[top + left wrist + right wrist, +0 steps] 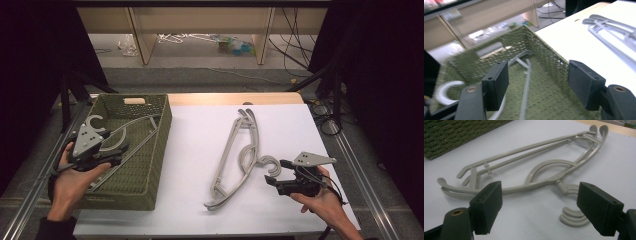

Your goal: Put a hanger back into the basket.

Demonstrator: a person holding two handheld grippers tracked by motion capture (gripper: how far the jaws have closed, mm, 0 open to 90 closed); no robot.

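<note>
My left gripper (536, 85) hangs open above the basket's (161, 131) hanger (526, 82); right gripper (541, 207), open too, faces stacked hangers (529, 170).

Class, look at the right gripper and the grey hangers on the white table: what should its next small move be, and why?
Probably ease the right gripper forward and close on the stacked hangers near their hooks. Its jaws stand open with nothing between them, and the hooks lie just ahead. One hanger already lies in the green basket, and the left gripper is open above it, so these look next.
</note>
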